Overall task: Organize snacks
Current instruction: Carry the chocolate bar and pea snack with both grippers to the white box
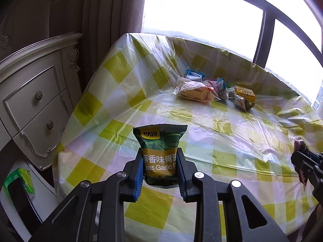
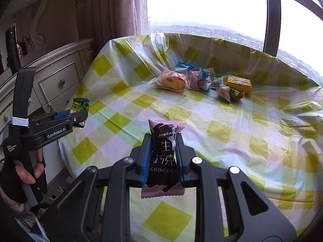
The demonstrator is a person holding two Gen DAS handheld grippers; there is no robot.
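Two grippers are each squeezing one snack. The left gripper is pinching a green pea bag by its sides, so it is sticking up between the fingers. The right gripper is pinching a chocolate pack the same way. Far ahead of both, the snack pile is sitting on the checked table cover, probably where these are going.

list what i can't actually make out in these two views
- Green pea packet: left wrist view, its label is cut off on both sides by the left gripper fingers.
- Chocolate packet: right wrist view, its sides are covered by the right gripper.
- Snack pile: both views, wrappers too small and overlapped to read or count.
- Window: overexposed.
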